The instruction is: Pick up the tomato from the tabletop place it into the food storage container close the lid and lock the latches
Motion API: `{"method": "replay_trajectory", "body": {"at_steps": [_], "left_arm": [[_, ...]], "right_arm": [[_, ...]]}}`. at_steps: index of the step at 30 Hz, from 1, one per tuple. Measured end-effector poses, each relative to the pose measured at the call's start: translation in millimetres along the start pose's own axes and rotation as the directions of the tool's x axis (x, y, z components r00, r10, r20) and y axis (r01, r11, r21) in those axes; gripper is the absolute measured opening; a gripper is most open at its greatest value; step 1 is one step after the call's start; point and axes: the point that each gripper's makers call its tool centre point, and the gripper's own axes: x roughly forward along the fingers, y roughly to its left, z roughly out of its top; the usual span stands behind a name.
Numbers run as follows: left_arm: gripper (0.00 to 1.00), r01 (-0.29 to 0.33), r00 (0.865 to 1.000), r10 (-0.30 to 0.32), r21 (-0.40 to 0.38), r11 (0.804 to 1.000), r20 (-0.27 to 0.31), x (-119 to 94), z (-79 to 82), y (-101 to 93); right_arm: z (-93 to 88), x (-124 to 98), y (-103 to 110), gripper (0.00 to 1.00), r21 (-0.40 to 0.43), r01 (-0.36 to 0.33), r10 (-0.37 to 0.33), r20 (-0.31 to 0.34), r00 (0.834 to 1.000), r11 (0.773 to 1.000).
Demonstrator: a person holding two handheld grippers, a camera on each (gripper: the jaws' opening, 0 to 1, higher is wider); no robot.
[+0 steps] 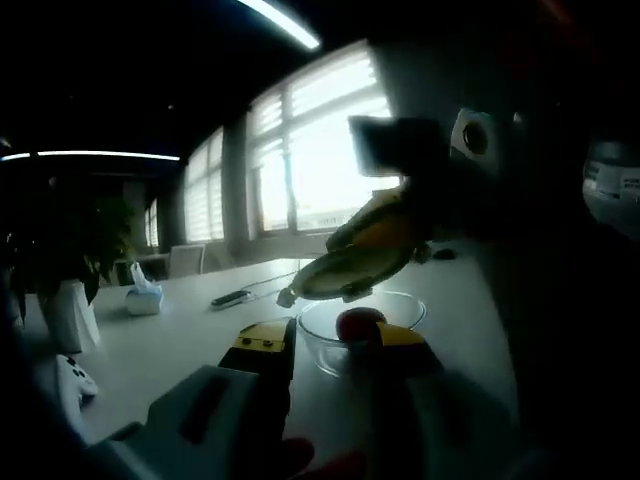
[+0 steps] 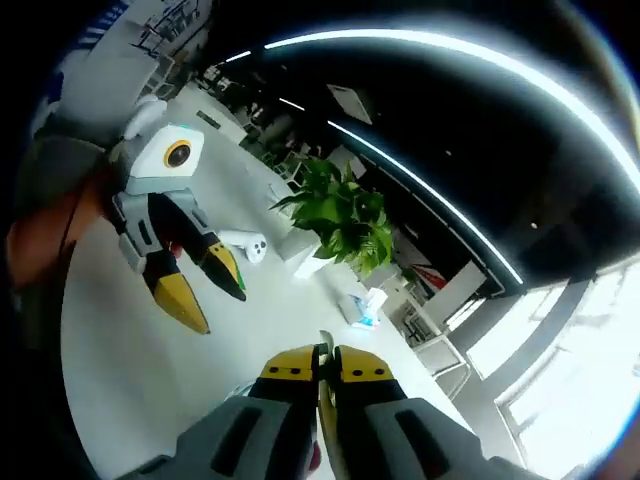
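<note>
Red tomato (image 1: 358,322) inside bowl (image 1: 400,310); no readable writing. Right gripper (image 2: 327,368) clamped on lid (image 1: 345,270); left gripper (image 1: 325,345) parted, empty.

Left gripper (image 1: 325,345), jaws apart, before a clear container (image 1: 330,350) on the bench (image 1: 170,340) holding the red tomato (image 1: 358,323); the right gripper (image 1: 385,240) holds the lid (image 1: 335,275) tilted above the container's rim.

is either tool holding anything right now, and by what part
The right tool pinches the container lid by its edge, above the glass container that holds the tomato. The left tool is open and holds nothing.
</note>
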Motion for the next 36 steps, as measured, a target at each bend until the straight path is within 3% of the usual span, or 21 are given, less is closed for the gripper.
{"method": "replay_trajectory", "body": {"at_steps": [6,11,18,22,36], "left_arm": [[0.21,0.012,1.0,-0.012,-0.004,1.0,-0.001,-1.3,-1.8,-4.0],[0.21,0.007,1.0,-0.007,0.001,1.0,-0.009,-5.5,-4.8,-2.2],[0.21,0.009,1.0,-0.009,0.007,1.0,-0.018,-9.6,-10.9,-4.9],[0.21,0.011,1.0,-0.011,-0.001,1.0,-0.02,-10.5,-13.1,-5.4],[0.21,-0.018,1.0,0.018,-0.009,1.0,-0.006,-16.6,-14.0,0.3]], "right_arm": [[-1.7,2.7,16.5,0.01,-0.099,0.053,-0.052,0.009,0.999,0.994],[-5.6,5.4,35.8,0.01,-0.141,0.058,-0.057,0.012,0.998,0.988],[-8.2,6.4,53.4,0.02,-0.297,0.127,-0.117,0.053,0.992,0.946],[-14.4,7.7,70.7,0.02,-0.341,0.123,-0.11,0.058,0.992,0.932],[-25.4,9.0,102.3,0.02,-0.455,0.151,-0.116,0.105,0.988,0.878]]}}
